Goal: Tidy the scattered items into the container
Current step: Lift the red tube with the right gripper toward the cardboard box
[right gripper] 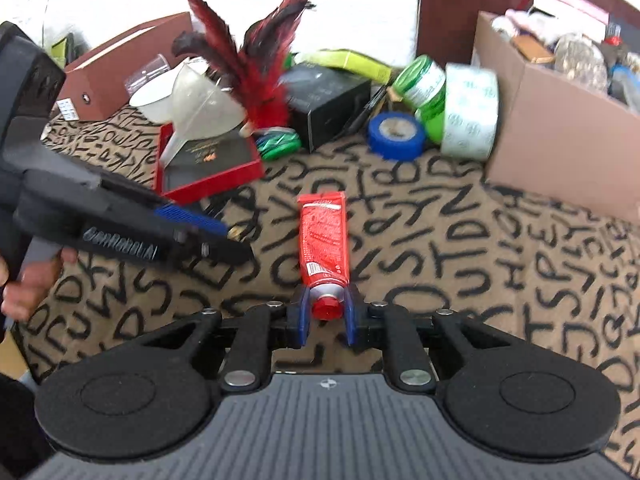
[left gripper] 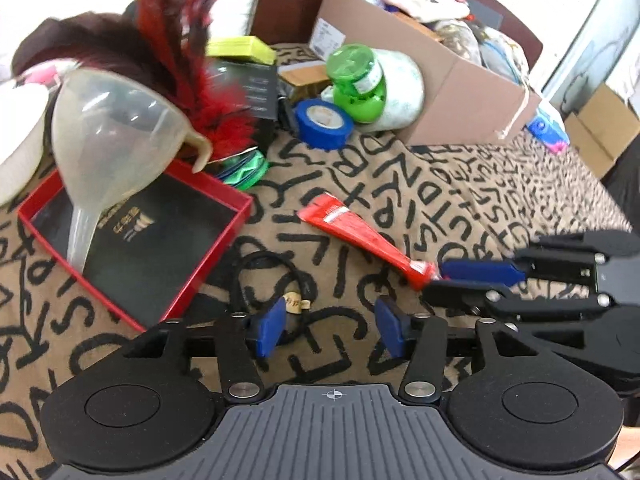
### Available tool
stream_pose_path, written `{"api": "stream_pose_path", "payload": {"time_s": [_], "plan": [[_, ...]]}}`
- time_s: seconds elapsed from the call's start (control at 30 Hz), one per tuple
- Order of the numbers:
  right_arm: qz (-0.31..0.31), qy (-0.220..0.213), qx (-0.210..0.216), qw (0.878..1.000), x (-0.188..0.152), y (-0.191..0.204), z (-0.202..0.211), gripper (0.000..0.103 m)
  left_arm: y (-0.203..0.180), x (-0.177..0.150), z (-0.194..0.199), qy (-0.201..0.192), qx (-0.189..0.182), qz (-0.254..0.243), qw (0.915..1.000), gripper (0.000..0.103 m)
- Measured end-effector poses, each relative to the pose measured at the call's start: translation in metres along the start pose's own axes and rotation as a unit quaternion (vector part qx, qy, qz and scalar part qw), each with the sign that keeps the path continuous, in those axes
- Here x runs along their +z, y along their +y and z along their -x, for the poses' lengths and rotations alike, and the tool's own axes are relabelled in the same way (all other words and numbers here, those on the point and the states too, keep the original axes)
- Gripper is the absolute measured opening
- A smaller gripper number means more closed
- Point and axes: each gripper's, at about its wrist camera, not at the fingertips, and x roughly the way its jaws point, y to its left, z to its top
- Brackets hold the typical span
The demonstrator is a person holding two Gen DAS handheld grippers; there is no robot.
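On patterned cloth, right gripper (right gripper: 327,316) clamped on red tube (right gripper: 324,236) cap; left gripper (left gripper: 330,326) apart, empty; red box (left gripper: 160,240) holds funnel (left gripper: 108,136) only; tapes, cable left

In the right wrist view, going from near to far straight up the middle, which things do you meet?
Right gripper closed on the cap of the red tube → patterned cloth → black box → yellow-green box.

Right tool (right gripper: 326,312) clamped, left tool (left gripper: 330,326) agape
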Motion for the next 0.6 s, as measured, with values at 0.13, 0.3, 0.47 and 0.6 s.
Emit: {"api": "stream_pose_path", "payload": {"time_s": [0.13,0.3,0.47,0.6], "plan": [[-0.002,-0.002,0.005,1.0,0.001,0.001,-0.01,0.023,-0.008,-0.002,-0.004,-0.002,0.039,-0.037,0.9985,0.032],[-0.004,-0.003,0.004,1.0,0.001,0.001,-0.013,0.031,0.007,0.0,-0.001,0.008,0.037,-0.025,0.999,0.0],[-0.005,-0.011,0.008,1.0,0.004,0.001,-0.01,0.039,0.006,-0.002,0.002,0.012,0.033,-0.05,0.9981,0.025],[0.002,-0.007,-0.001,1.0,0.01,0.003,-0.021,0.039,0.0,-0.001,-0.001,0.006,0.035,-0.06,0.9976,0.029]]}}
